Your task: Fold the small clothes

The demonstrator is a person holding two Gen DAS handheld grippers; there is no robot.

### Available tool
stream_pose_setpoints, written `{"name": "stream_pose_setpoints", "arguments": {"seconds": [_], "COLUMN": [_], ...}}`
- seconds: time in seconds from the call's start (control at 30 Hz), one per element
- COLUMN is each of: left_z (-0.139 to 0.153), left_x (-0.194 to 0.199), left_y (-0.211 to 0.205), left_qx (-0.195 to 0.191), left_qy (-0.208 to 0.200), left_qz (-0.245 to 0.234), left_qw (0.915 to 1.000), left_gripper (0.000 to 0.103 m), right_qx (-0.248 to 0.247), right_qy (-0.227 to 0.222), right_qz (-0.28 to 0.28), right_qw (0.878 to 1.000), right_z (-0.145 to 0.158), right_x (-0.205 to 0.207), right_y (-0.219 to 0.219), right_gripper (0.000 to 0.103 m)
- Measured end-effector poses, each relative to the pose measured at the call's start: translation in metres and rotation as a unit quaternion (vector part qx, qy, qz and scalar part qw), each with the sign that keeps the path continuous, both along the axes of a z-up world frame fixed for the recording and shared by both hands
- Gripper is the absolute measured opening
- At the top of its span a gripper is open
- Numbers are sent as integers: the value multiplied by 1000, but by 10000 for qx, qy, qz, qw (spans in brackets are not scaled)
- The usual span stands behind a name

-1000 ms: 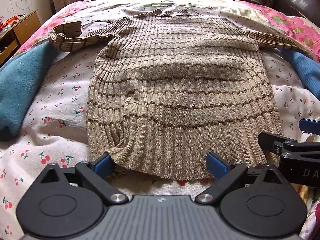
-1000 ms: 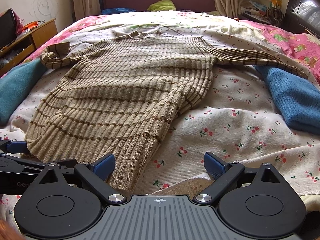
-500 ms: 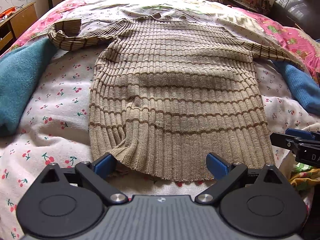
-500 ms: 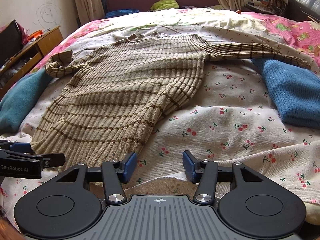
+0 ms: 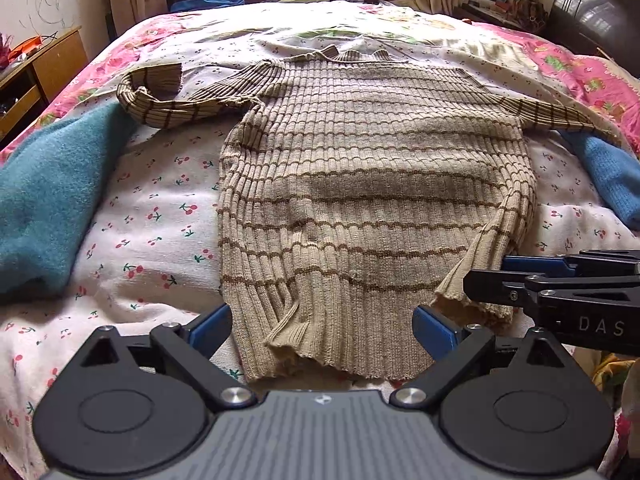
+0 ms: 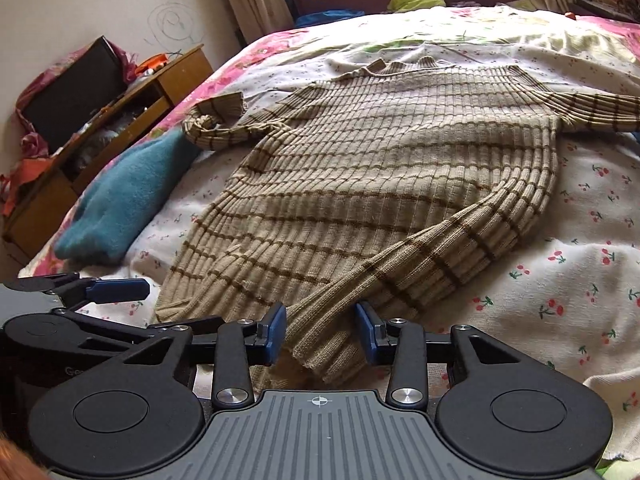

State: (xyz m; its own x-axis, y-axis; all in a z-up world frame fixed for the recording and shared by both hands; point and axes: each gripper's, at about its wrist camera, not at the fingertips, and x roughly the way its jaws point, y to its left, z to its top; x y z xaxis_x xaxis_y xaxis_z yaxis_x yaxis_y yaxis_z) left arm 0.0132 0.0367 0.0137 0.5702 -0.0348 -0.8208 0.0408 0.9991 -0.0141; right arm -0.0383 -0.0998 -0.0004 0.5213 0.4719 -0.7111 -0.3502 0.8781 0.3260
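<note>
1. The bed (image 5: 160, 208), under a white cherry-print sheet, fills both views; a pink floral cover runs along its far and side edges, and bare sheet lies open on both sides of the garment.
2. A beige ribbed sweater (image 5: 360, 184) with thin brown stripes lies flat mid-bed, collar toward the headboard, hem toward the cameras.
3. A teal folded garment (image 5: 44, 208) sits at the bed's left edge, a blue knit (image 5: 608, 168) at the right edge; each sleeve end reaches toward one of them.
4. A wooden nightstand (image 6: 120, 120) stands beside the bed on the left, crowded with clutter.
5. The left sleeve (image 5: 168, 100) is doubled back on itself; the right sleeve (image 6: 600, 108) stretches straight out.
6. The sweater's right hem corner (image 6: 328, 344) is lifted off the sheet, pulling the side edge into a diagonal ridge across the body.
7. The right gripper (image 6: 320, 334) has just been closing; its fingers (image 6: 276, 332) stand narrow with that corner between them, the pads at the cloth's edges.
8. The left gripper (image 5: 320, 328) hovers over the hem's left half, fingers (image 5: 208, 328) wide, nothing gripped.
</note>
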Motion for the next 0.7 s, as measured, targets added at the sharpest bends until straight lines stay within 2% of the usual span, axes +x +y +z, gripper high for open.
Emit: {"name": "stream_pose_setpoints", "arguments": {"seconds": [0.07, 0.2, 0.33, 0.43, 0.57, 0.7], "left_z": [-3, -7, -10, -10, -9, -10], "left_x": [2, 3, 5, 7, 6, 7], "left_y": [3, 6, 9, 11, 12, 11], "left_qx": [-120, -195, -302, -366, -375, -373], "left_qy": [93, 132, 214, 248, 238, 254], "left_qz": [47, 54, 62, 78, 60, 48], "left_qw": [9999, 9997, 9993, 9990, 9990, 9990], "left_gripper": [103, 103, 103, 103, 103, 103], "right_qx": [24, 461, 524, 559, 251, 553], "right_qy": [175, 316, 454, 691, 468, 596], "right_qz": [-78, -440, -607, -449, -154, -116], "right_qw": [9998, 9975, 9957, 9950, 9985, 9966], "right_z": [-4, 1, -3, -17, -24, -26], "right_x": [4, -7, -16, -14, -8, 2], "right_y": [-8, -48, -68, -58, -32, -26], "right_gripper": [37, 39, 39, 37, 39, 39]}}
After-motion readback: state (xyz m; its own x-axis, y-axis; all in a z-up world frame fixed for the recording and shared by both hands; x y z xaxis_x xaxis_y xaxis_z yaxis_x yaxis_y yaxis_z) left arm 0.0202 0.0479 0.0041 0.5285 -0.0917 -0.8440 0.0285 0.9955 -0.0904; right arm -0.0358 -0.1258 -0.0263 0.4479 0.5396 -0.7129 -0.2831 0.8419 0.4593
